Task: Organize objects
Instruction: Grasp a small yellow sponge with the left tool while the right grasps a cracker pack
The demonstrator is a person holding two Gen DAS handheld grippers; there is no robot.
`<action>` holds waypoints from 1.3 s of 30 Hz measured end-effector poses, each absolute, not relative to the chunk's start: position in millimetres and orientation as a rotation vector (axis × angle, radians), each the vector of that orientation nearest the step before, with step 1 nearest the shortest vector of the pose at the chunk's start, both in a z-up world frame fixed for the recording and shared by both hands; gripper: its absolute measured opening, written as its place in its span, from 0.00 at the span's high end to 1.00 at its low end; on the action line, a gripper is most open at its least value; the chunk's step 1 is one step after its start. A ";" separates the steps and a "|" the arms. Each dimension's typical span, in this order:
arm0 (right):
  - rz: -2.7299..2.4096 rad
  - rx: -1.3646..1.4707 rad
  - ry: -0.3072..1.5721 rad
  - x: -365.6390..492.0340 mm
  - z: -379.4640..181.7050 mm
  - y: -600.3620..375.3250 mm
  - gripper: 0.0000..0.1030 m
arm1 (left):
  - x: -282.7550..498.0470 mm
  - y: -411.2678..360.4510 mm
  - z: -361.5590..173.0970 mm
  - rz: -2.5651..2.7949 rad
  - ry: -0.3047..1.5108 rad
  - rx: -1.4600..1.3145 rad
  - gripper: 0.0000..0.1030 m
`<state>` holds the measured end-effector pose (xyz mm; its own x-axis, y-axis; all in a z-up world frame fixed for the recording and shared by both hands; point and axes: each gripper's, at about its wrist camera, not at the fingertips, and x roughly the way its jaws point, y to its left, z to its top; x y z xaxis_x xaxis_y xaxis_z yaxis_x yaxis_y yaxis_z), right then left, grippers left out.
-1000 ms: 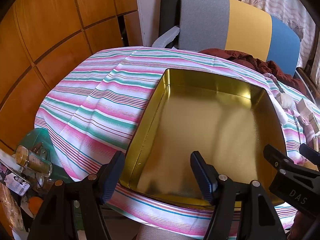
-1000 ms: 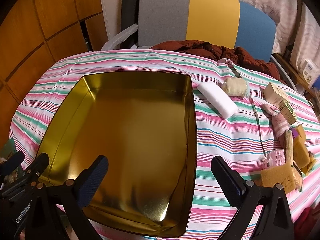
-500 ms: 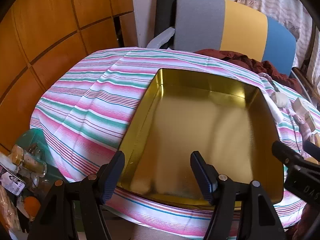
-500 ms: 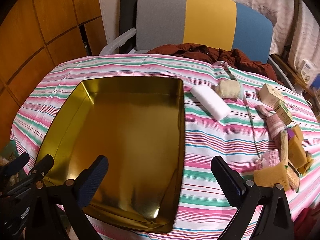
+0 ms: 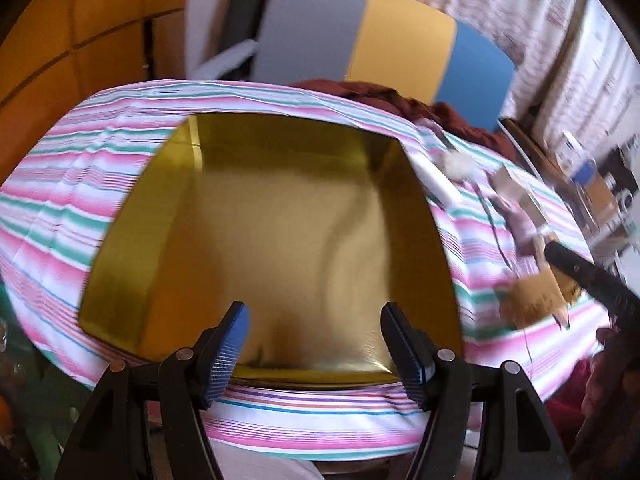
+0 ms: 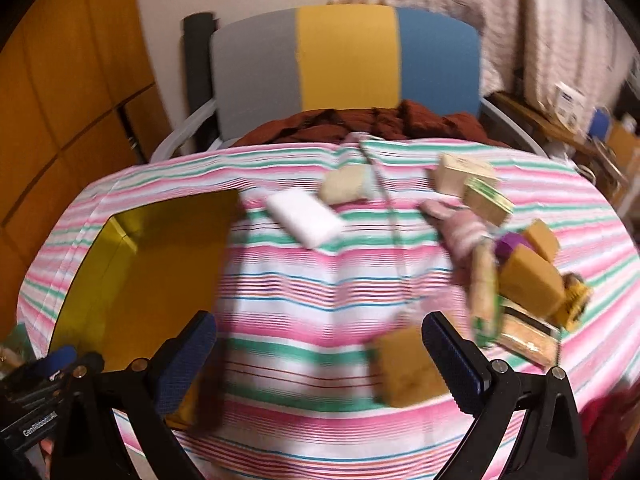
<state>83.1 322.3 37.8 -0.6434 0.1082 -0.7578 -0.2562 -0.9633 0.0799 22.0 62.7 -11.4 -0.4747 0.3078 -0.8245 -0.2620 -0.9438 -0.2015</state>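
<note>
An empty gold metal tray (image 5: 132, 264) lies on the striped tablecloth; it also shows at the left of the right wrist view (image 6: 100, 248). My left gripper (image 5: 314, 338) is open and empty over the tray's near edge. My right gripper (image 6: 320, 354) is open and empty above the cloth, right of the tray. Just by its right finger lies a brown sponge block (image 6: 408, 368). Farther back lie a white block (image 6: 304, 218), a beige pad (image 6: 344, 186), small cardboard boxes (image 6: 472, 186), a pink item (image 6: 460, 228) and more brown sponges (image 6: 528, 276).
A grey, yellow and blue chair (image 6: 344, 64) with a dark red cloth (image 6: 360, 120) stands behind the table. Wooden panels (image 6: 60, 80) are at the left. Clutter sits below the table's left edge (image 5: 24, 380). The right gripper's body shows in the left wrist view (image 5: 592, 276).
Both views swung right with motion blur. The right gripper moved from over the tray to over the cloth near the sponges. The left gripper shifted right along the tray's near edge.
</note>
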 end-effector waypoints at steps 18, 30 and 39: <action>2.429 -1.625 0.353 82.7 -43.1 511.2 0.04 | 48.6 193.7 -9.6 2.029 0.111 -1.249 0.33; 2.464 -1.588 0.438 94.6 -44.1 491.3 0.10 | 31.2 269.8 -31.2 1.904 0.056 -1.302 0.33; 2.423 -1.645 0.484 94.8 -58.7 492.2 0.06 | 36.6 309.5 -51.4 1.884 0.144 -1.282 0.31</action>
<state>94.8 492.2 -58.7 -0.3754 -0.0385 -0.9261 -0.3201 -0.9323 0.1685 36.6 309.5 -51.4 -0.1326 0.5657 -0.8139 -0.6826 -0.6475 -0.3388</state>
